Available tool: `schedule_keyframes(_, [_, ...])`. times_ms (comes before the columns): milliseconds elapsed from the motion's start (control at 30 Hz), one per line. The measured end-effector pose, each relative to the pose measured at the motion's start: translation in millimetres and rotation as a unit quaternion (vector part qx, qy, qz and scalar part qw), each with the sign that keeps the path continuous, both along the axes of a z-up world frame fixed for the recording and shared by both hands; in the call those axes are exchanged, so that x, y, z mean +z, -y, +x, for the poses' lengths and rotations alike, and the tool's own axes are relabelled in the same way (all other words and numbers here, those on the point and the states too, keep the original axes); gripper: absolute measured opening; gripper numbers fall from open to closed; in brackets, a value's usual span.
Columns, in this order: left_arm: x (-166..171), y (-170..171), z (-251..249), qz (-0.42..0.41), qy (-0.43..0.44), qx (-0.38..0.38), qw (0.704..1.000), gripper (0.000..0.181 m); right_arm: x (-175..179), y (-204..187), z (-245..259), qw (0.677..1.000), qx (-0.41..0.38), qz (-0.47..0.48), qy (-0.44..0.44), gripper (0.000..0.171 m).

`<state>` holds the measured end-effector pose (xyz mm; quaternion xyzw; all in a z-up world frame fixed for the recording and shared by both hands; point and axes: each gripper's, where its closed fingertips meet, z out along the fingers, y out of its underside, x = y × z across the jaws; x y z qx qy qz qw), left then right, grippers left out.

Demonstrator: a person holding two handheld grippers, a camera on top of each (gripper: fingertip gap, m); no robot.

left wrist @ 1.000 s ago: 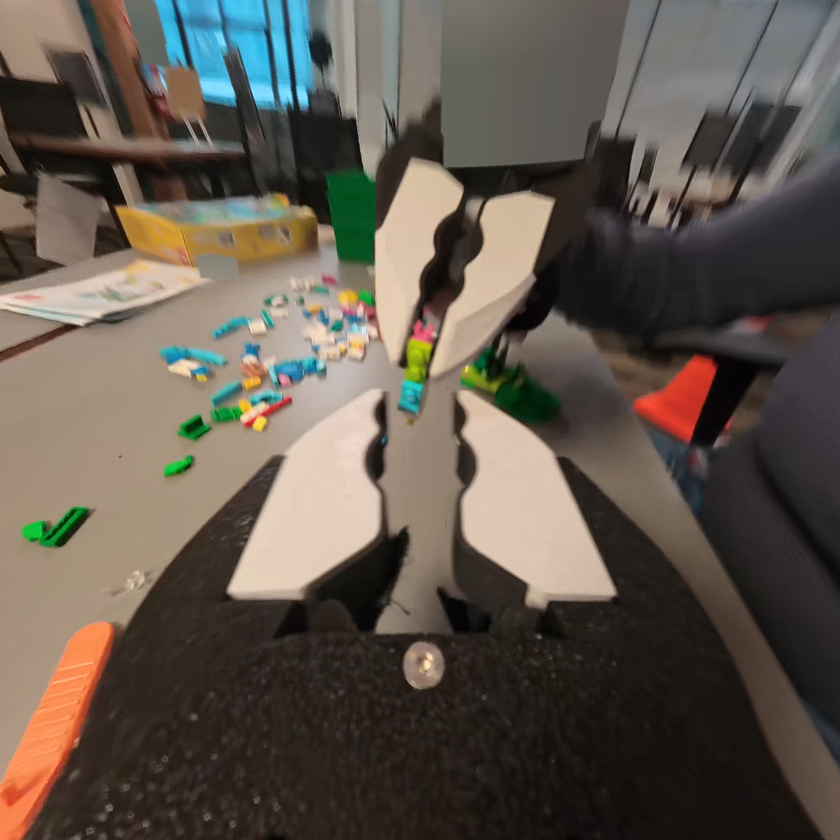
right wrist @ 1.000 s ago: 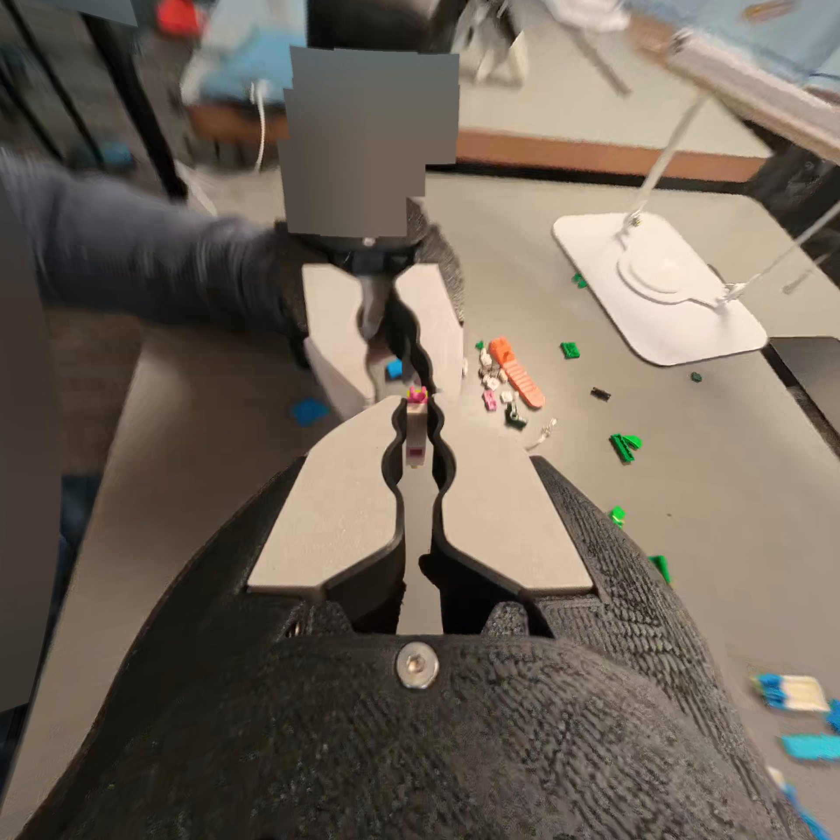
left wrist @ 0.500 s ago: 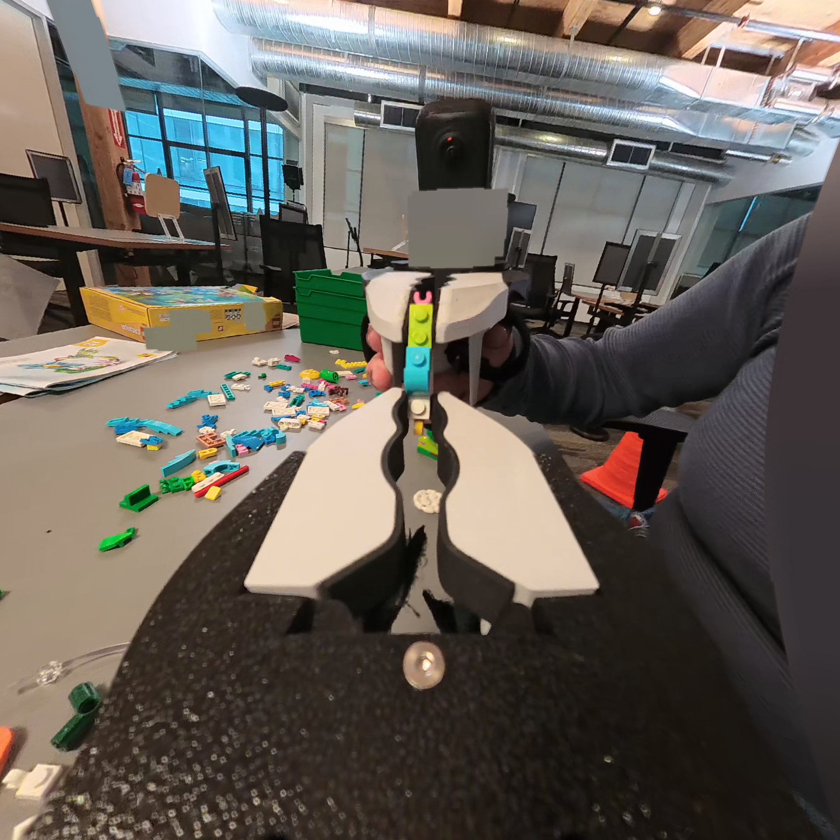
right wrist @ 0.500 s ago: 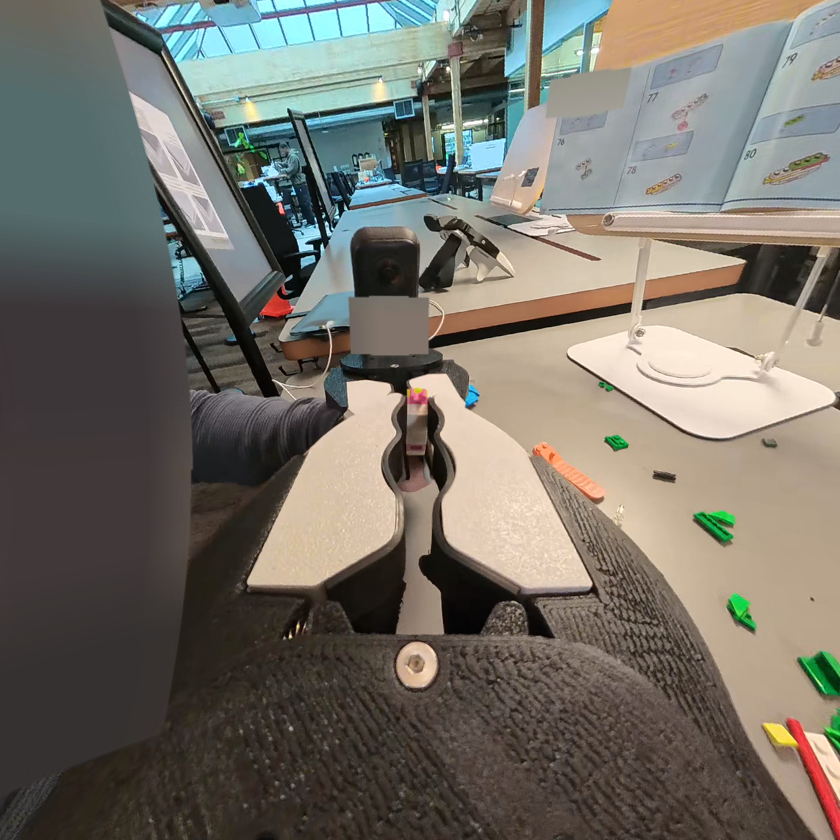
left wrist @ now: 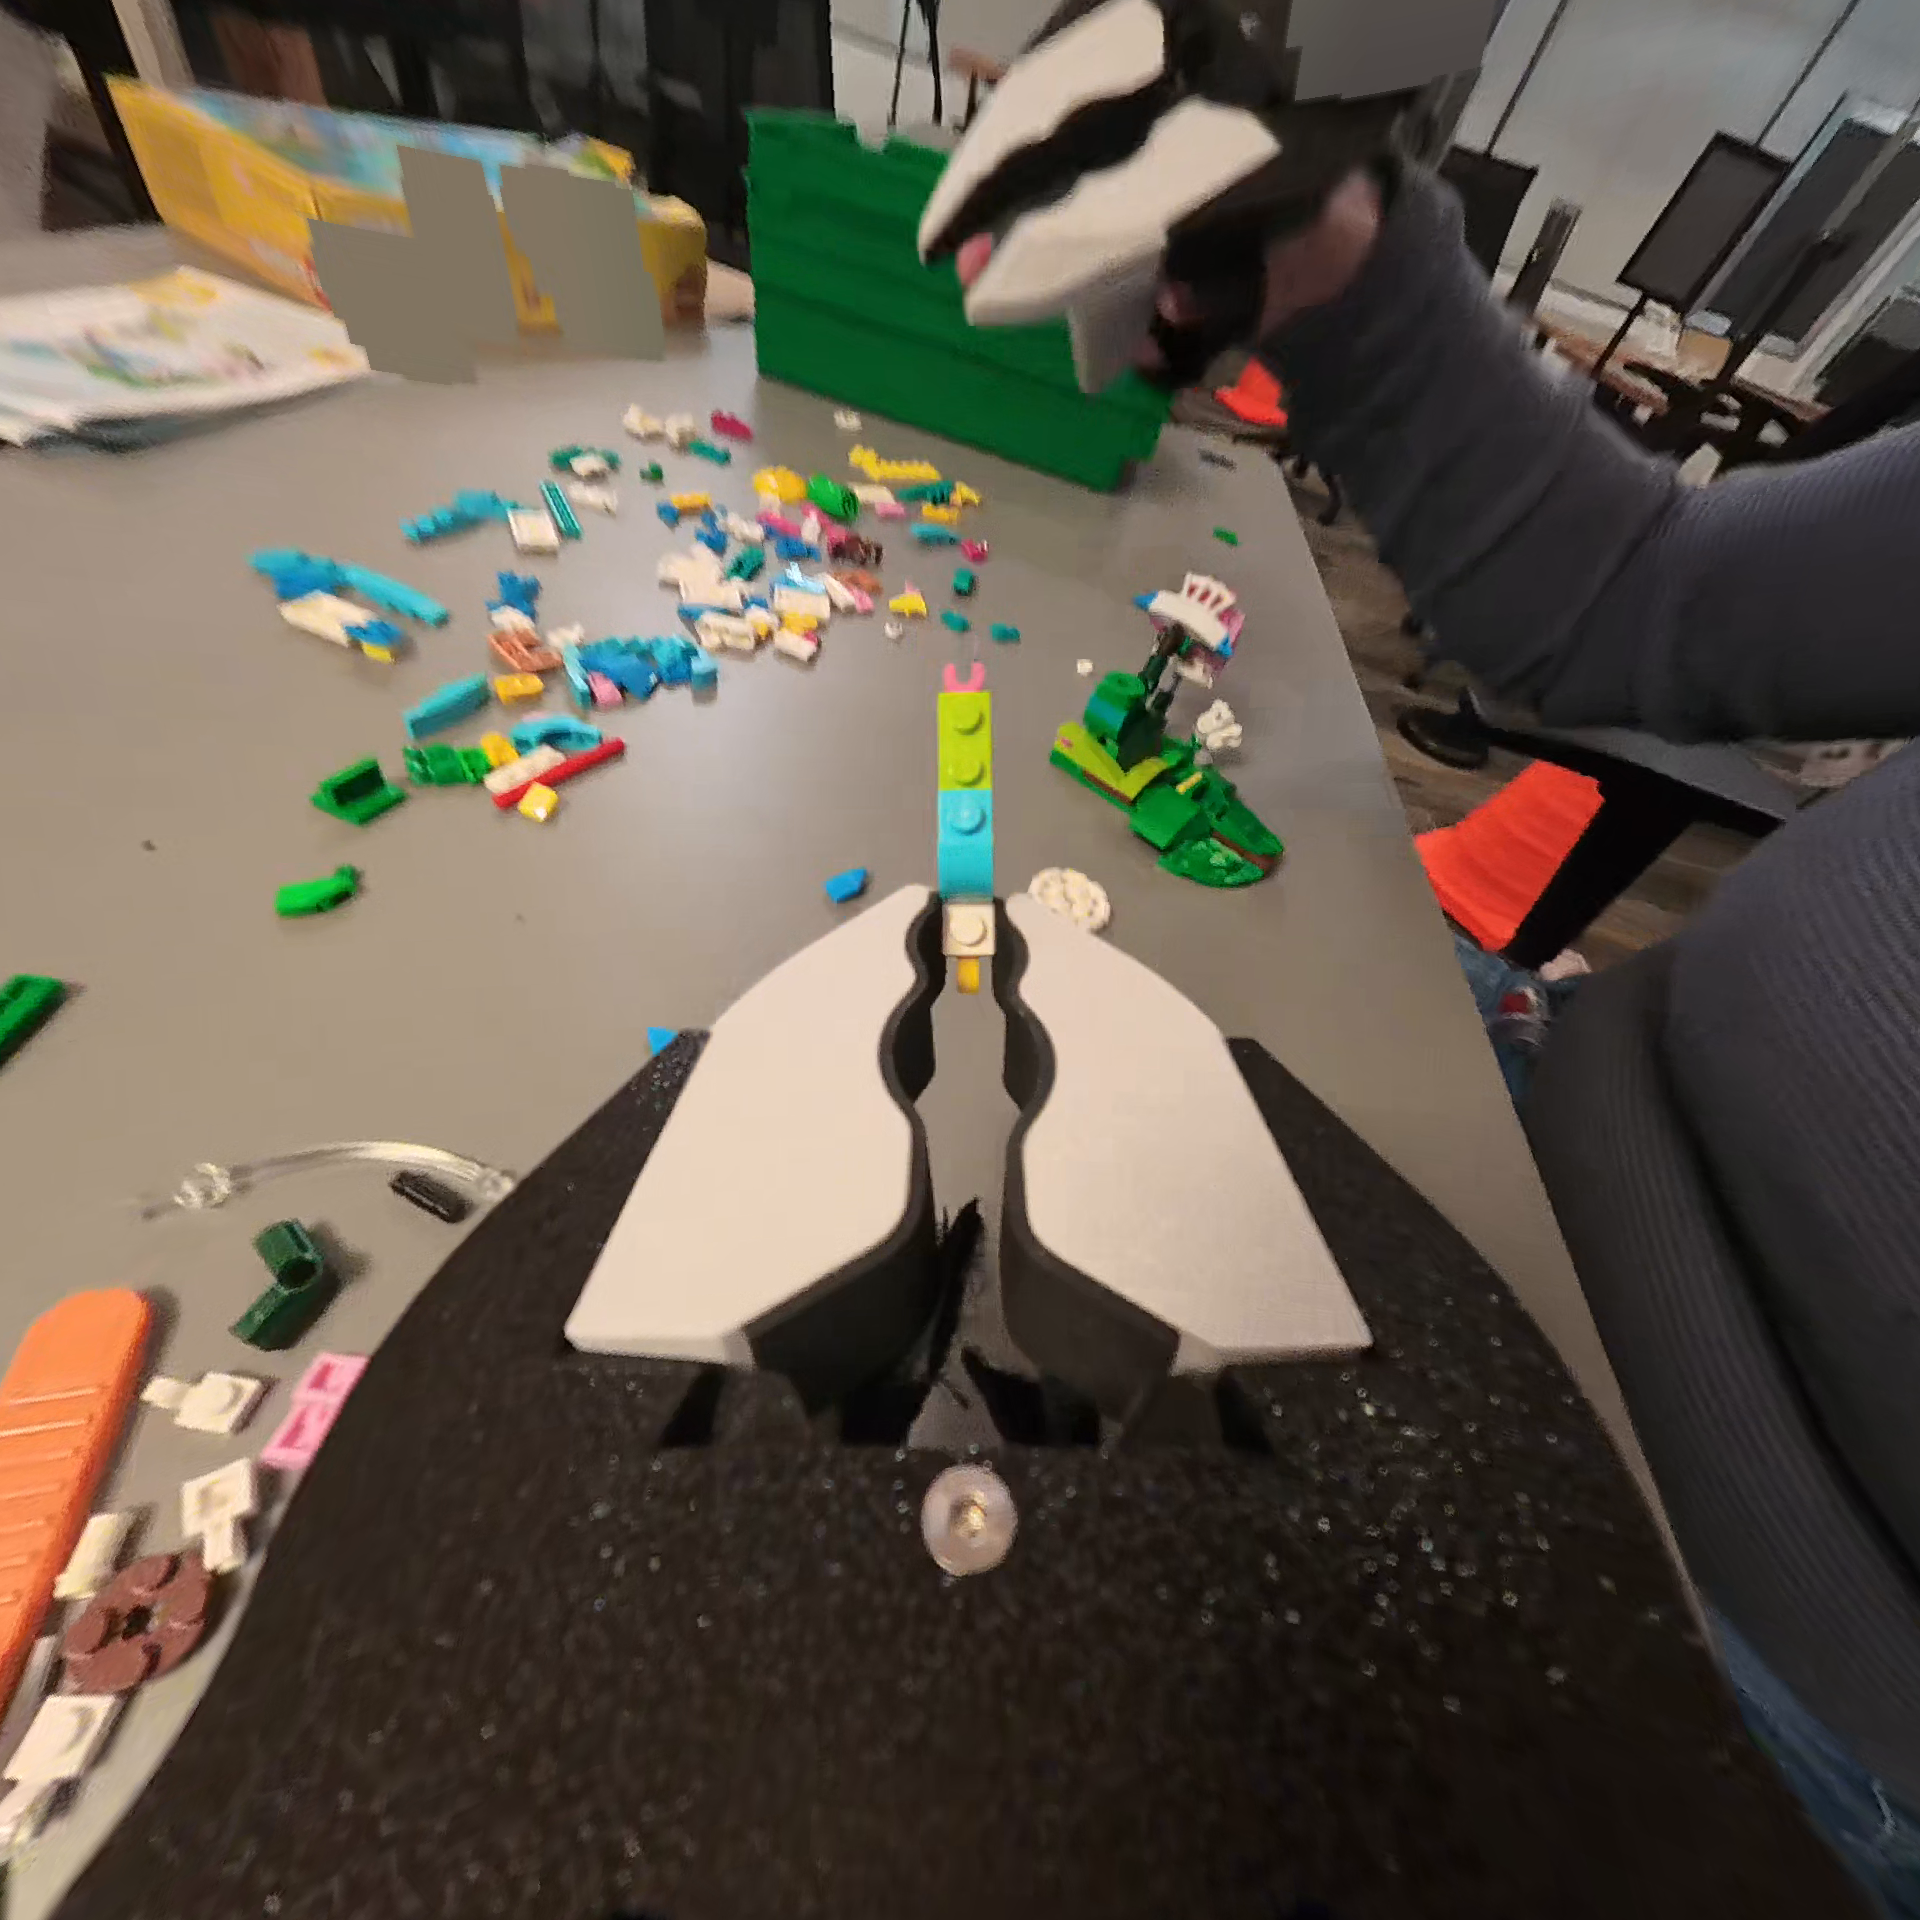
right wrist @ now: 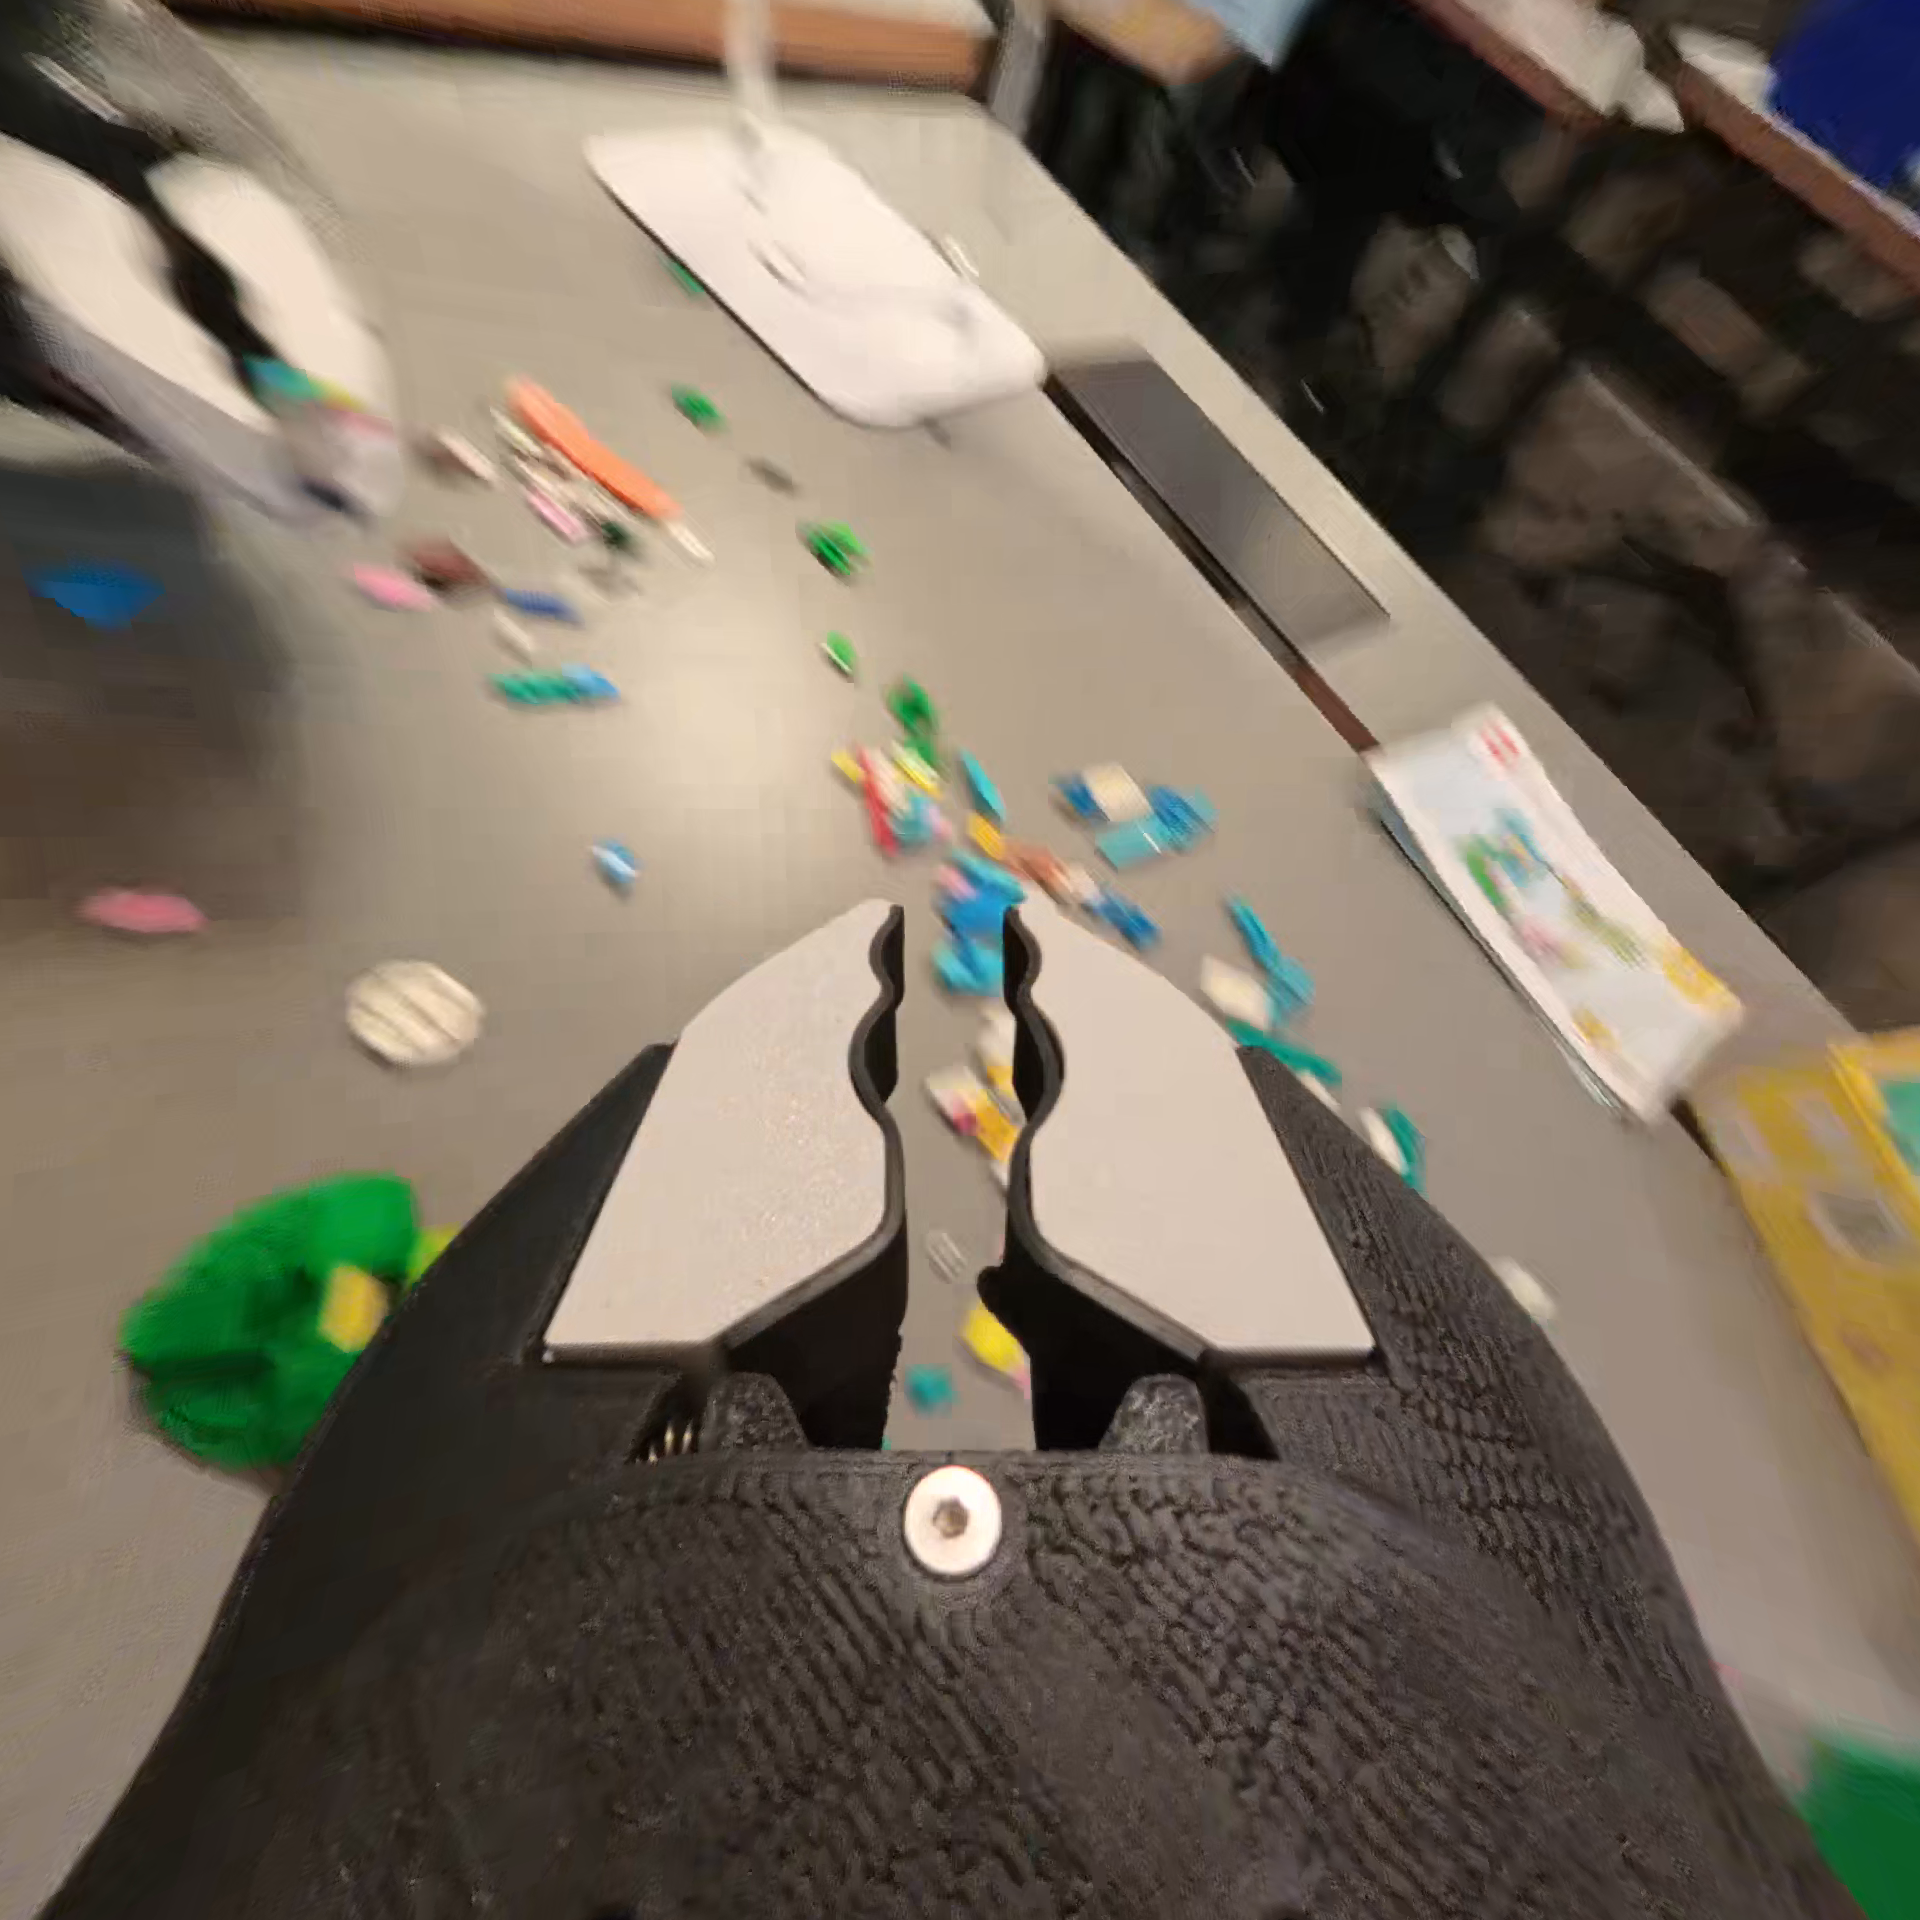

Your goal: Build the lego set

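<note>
The grey table (left wrist: 187, 956) is strewn with loose bricks (left wrist: 665, 623). Above its near edge the left gripper (left wrist: 968, 940) is clamped on a slim stacked strip (left wrist: 964, 790). The right gripper (right wrist: 954, 920), empty with jaws slightly apart, probably fetches another piece next. Only its blurred view shows the white stand base (right wrist: 831, 260).

Your left tongs (left wrist: 968, 914) pinch a thin brick strip (left wrist: 964, 790) by its white end; teal, lime and pink sections stick straight out past the tips, above the table.
</note>
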<state>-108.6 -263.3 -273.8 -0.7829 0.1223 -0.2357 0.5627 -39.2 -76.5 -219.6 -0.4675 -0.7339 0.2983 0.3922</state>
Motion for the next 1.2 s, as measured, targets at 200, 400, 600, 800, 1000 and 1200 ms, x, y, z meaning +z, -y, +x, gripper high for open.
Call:
schedule_keyframes(200, [-17.0,-2.5,4.4,-0.028,-0.062,0.000,0.998,0.008,-62.1,-121.5,70.8,0.975,-0.078,0.025,0.205,0.019])
schedule_keyframes(400, [-19.6,-3.1,3.3,-0.023,-0.085,0.004,0.996,0.008,-105.1,-137.8,87.3,0.956,-0.052,-0.042,0.285,0.020])
schedule_keyframes(600, [-26.7,-4.4,2.9,-0.031,-0.098,0.004,0.995,0.008,-105.8,-133.3,56.4,0.963,-0.012,0.010,0.268,0.006])
schedule_keyframes(800, [-28.9,-4.3,1.0,-0.035,-0.104,0.005,0.994,0.008,-110.3,-147.0,32.0,0.952,-0.041,-0.012,0.304,0.011])
schedule_keyframes(1000, [-28.8,-4.0,-0.8,-0.035,-0.099,0.006,0.995,0.008,-108.8,-134.5,22.4,0.948,-0.023,-0.014,0.317,0.012])
schedule_keyframes(1200, [-31.7,-4.6,0.8,-0.039,-0.096,0.002,0.995,0.008,-104.7,-101.7,25.0,0.953,-0.002,-0.029,0.300,0.007])
